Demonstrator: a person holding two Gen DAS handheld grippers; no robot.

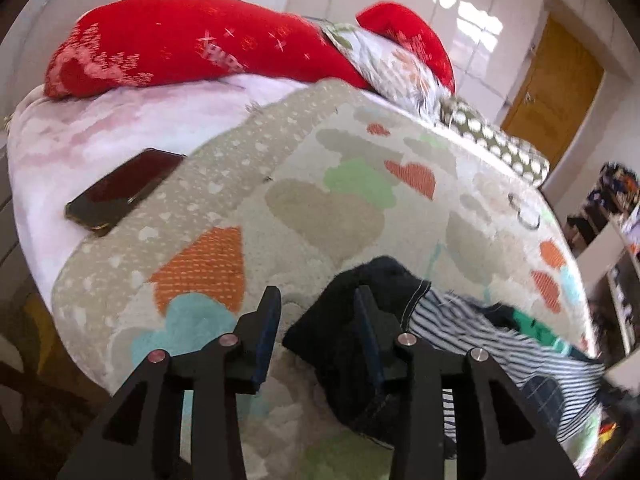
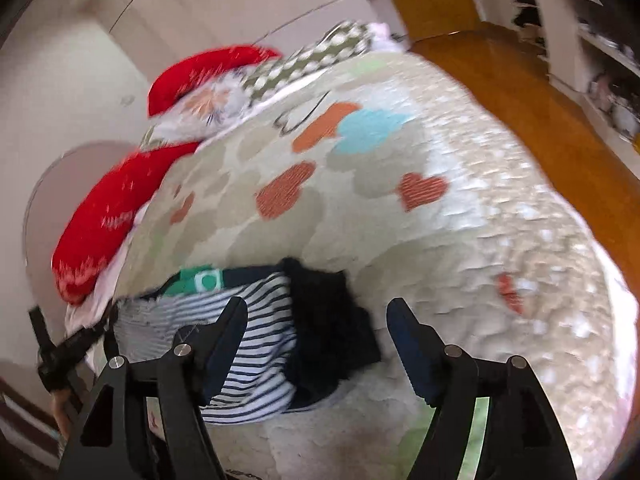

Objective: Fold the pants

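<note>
The pants (image 1: 372, 280) are a dark bundle with a black-and-white striped lining (image 1: 460, 324) showing, lying on a bedspread with hearts (image 1: 340, 200). My left gripper (image 1: 316, 308) hangs just over the bundle's left end. Its jaws are apart: the right finger rests against the dark cloth, the left one is over bare bedspread, and nothing is pinched. In the right wrist view the pants (image 2: 328, 320) lie crumpled with the striped lining (image 2: 256, 344) and a green label (image 2: 200, 280) turned up. My right gripper (image 2: 316, 312) stands wide open astride them, its pads clear of the cloth.
A dark phone (image 1: 120, 192) lies on the pink sheet at the left. Red pillows (image 1: 180, 48) and a dotted cushion (image 1: 496, 144) sit at the head of the bed. Wooden floor (image 2: 540, 112), shelves (image 2: 600, 40) and a door (image 1: 556, 88) lie beyond the bed's right side.
</note>
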